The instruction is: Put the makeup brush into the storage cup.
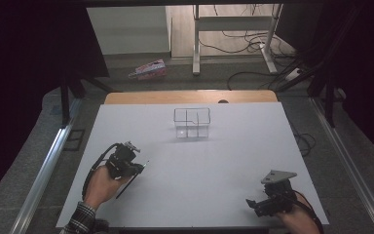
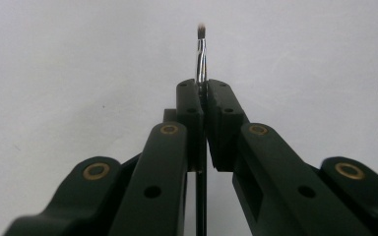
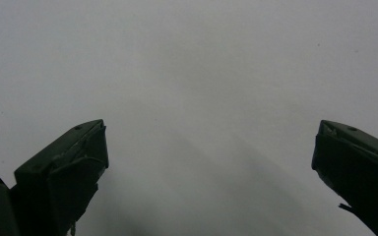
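My left gripper [image 1: 137,168] sits at the near left of the white table [image 1: 233,156], shut on a thin brush [image 1: 129,183] with a black handle. In the left gripper view the brush [image 2: 201,54] sticks out past the closed jaws, its silver ferrule and dark tip pointing away over the table. My left gripper [image 2: 205,91] pinches it between the two pads. My right gripper [image 1: 251,204] rests at the near right corner, open and pointing left. In the right gripper view my right gripper [image 3: 211,147] has its jaws wide apart with nothing between them.
A clear box with dividers [image 1: 192,122] stands at the middle back of the table. Beyond the far edge lie a wooden board [image 1: 126,97], a pink packet [image 1: 148,69] on the floor, a desk frame [image 1: 233,29] and cables [image 1: 253,73].
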### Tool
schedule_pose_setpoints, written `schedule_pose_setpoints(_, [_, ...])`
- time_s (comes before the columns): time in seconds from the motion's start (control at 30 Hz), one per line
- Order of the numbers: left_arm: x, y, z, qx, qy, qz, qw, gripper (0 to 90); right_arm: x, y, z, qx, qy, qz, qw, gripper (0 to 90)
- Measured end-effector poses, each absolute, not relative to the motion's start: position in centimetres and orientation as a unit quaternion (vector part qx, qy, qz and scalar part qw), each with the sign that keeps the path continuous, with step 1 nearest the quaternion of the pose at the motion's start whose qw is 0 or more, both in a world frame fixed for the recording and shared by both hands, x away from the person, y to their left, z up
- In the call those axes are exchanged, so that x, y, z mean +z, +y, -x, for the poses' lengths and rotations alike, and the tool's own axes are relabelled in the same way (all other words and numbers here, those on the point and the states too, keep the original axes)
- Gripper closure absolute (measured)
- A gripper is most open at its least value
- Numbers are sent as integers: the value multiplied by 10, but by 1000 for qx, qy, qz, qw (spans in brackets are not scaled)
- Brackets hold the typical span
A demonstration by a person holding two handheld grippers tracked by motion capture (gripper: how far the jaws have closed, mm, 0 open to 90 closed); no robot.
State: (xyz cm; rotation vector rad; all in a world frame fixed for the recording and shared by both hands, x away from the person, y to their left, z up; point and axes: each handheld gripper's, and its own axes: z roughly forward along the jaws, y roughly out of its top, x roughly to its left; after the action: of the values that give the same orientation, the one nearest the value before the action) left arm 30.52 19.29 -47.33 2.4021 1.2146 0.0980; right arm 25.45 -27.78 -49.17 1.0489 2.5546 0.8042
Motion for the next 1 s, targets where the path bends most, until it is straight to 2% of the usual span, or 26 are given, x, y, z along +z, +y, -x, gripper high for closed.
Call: schedule_pose_setpoints(1.0, [-439,196,-302,101,431,-840,314,860,-489,-279,-254,294,875,-356,143,0])
